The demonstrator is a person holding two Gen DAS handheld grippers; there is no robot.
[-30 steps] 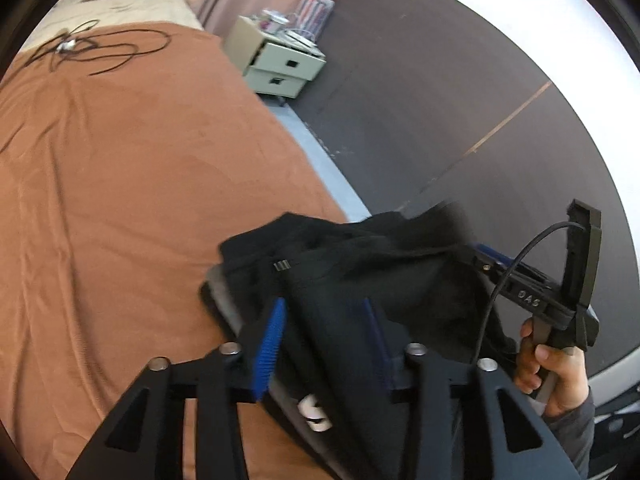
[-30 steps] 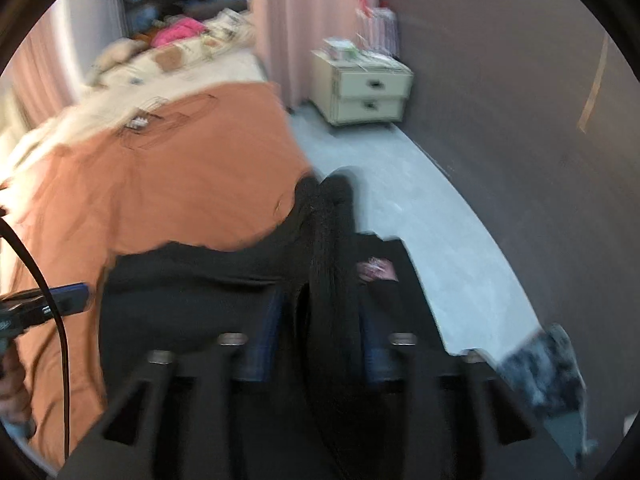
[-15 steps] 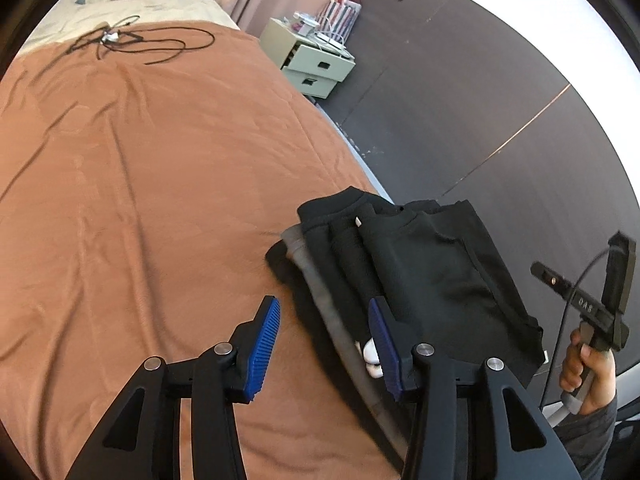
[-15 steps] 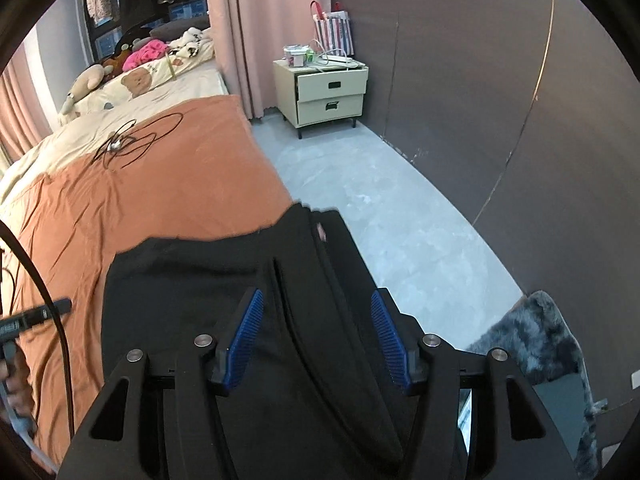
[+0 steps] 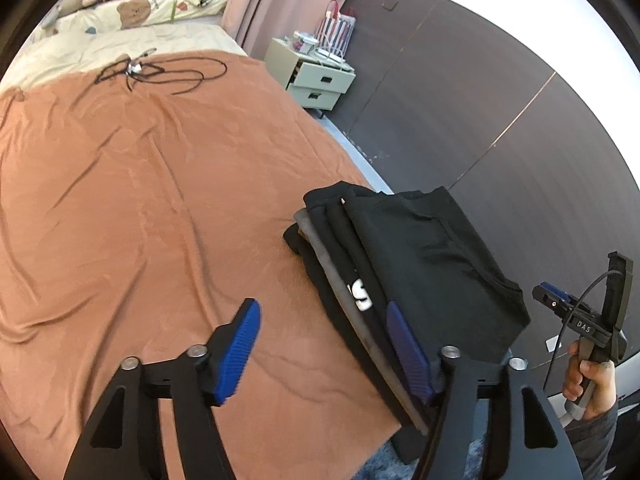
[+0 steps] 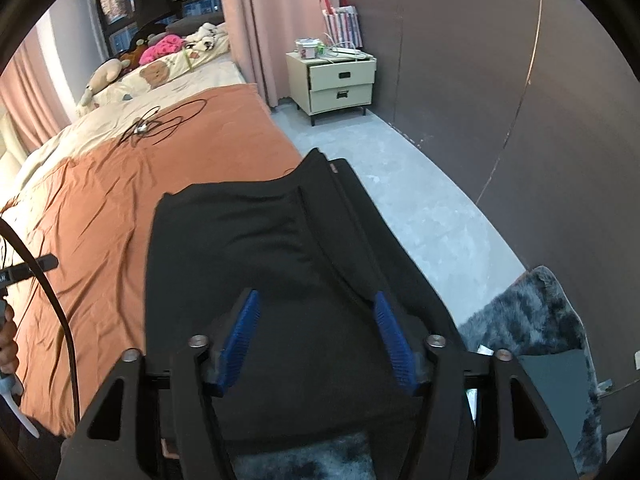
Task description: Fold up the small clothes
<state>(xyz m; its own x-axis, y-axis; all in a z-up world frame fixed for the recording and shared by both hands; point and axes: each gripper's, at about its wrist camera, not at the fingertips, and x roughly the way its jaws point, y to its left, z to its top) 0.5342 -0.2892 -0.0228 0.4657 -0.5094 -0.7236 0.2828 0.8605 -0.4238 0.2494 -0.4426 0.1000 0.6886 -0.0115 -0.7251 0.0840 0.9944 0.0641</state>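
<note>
Left wrist: soft folded black clothes [image 5: 424, 256], stacked.

So from my left wrist cam, the stack of folded dark clothes [image 5: 404, 264] sits right at the near right corner of the bed, on the rust-brown bedspread [image 5: 132, 208]. A tangle of thin black cable [image 5: 160, 72] lies way back on that spread, and the cream bedding with plush toys [image 5: 132, 8] is behind it. Past the bed's far right edge stands a pale two-drawer nightstand [image 6: 340, 80], against the dark panelled wall [image 6: 500, 80], striped tote bag [image 6: 342, 20] on top. A shaggy grey rug [image 6: 540, 320] lies on the floor right of the stack.
</note>
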